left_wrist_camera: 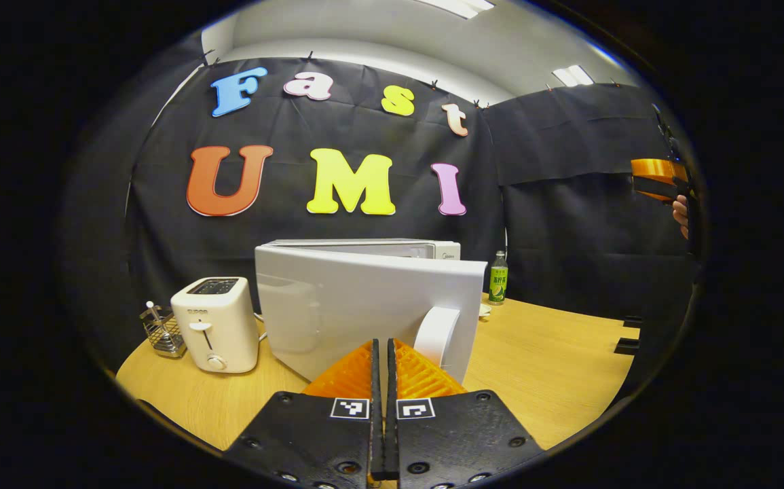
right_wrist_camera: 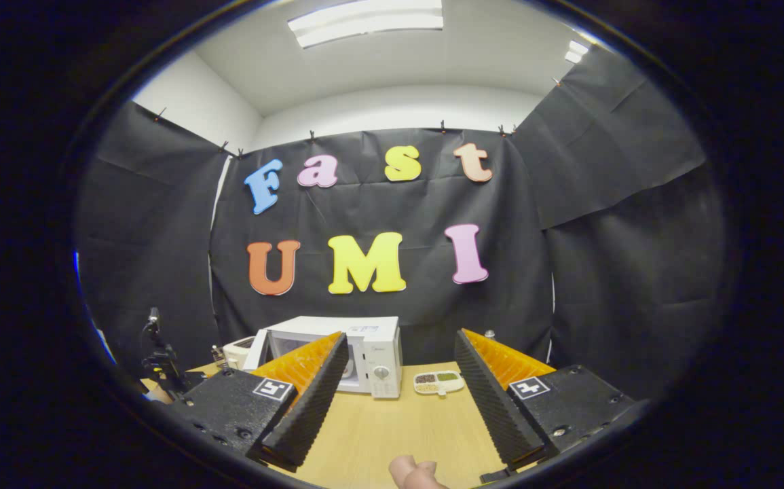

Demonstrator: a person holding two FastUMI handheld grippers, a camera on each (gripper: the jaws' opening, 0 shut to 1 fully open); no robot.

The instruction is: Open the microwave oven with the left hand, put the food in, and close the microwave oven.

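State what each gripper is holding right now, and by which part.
Nothing is held. The left gripper is shut with nothing between its fingers, just short of the open microwave door's handle. The right gripper is open over the table.

Your counter [right_wrist_camera: 392, 428] carries the microwave [right_wrist_camera: 371, 353] toward the back, its door [left_wrist_camera: 364, 305] swung out in front of your left claw [left_wrist_camera: 383, 380]. Toaster [left_wrist_camera: 218, 333] sits left of it, wire rack [left_wrist_camera: 161, 329] farther left. Food plate [right_wrist_camera: 438, 382] lies just right of the microwave; bottle [left_wrist_camera: 498, 277] stands behind, by the wall.
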